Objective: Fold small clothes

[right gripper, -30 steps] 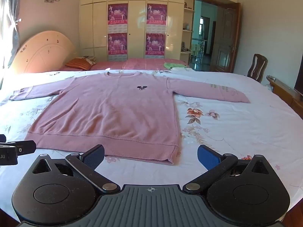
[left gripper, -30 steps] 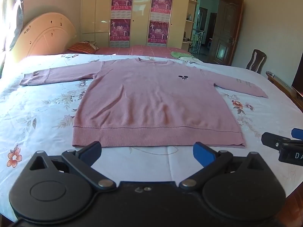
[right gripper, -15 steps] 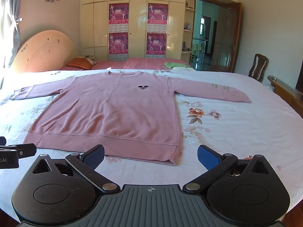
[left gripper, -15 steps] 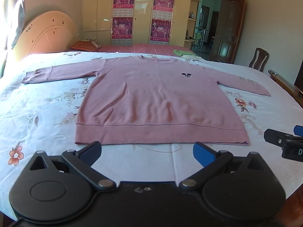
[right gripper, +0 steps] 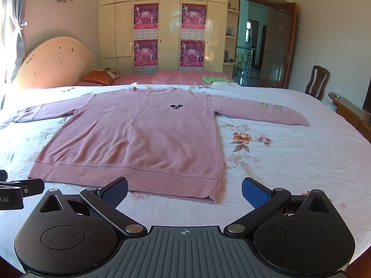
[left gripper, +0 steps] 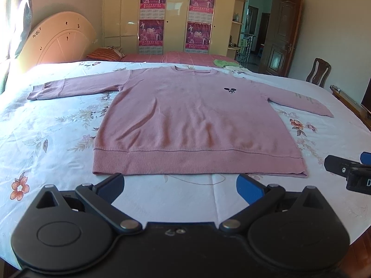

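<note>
The floral-printed white bedsheet (left gripper: 58, 139) fills the space ahead of both sets of fingers, and on it the pink knitted long-sleeved sweater (left gripper: 192, 125) lies flat, face up, sleeves spread, its ribbed hem just ahead of the fingertips. Over the last second both views have shifted slightly: the sweater sits a little lower and nearer in the left view, so the left gripper (left gripper: 180, 184) has tipped or eased toward the hem, while the right gripper (right gripper: 184, 191) has barely moved. Both have their blue-padded fingers spread wide and hold nothing. I judge the fold has not begun; this looks like the approach to the hem corners.

The hem's left corner lies just beyond the left gripper's left finger (left gripper: 110, 184); the hem's right corner lies between the right gripper's fingers, slightly ahead. Far beyond the fingers are the cream wardrobe with purple posters (right gripper: 169, 34), the curved cream headboard (left gripper: 55, 39), a wooden chair (right gripper: 317, 81) and a small green cloth (right gripper: 215, 78) past the collar. Nothing lies between fingers and hem
</note>
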Motion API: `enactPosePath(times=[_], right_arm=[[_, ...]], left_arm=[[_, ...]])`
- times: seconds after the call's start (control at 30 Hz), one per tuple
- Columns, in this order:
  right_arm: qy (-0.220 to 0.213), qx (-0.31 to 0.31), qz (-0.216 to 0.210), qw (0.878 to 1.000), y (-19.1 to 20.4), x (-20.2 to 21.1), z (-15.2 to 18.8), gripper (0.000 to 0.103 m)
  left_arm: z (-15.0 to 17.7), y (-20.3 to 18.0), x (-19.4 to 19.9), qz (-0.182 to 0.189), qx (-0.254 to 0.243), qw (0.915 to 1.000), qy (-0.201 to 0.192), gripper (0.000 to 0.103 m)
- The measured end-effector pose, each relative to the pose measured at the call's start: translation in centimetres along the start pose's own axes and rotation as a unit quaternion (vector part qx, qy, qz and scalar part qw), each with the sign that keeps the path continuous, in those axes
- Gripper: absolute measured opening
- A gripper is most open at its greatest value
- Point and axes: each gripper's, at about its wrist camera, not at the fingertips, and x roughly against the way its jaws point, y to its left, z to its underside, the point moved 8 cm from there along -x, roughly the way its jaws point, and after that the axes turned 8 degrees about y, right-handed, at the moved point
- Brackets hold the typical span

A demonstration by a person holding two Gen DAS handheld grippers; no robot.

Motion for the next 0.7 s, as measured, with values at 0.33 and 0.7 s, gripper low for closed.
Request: enactPosePath(times=[0.33,0.7], right_arm=[[0.001,-0.002,0.001,1.000,-0.04,0.11,-0.01,0.103],[0.000,-0.001,0.000,1.000,0.09,0.10,-0.04,0.103]], left_arm=[[-0.16,-0.08,-0.19,-0.001,0.000,1.0000,0.002,0.103],[-0.17,-0.10,-0.38,-0.003,-0.001,1.0000,0.004,0.103]])
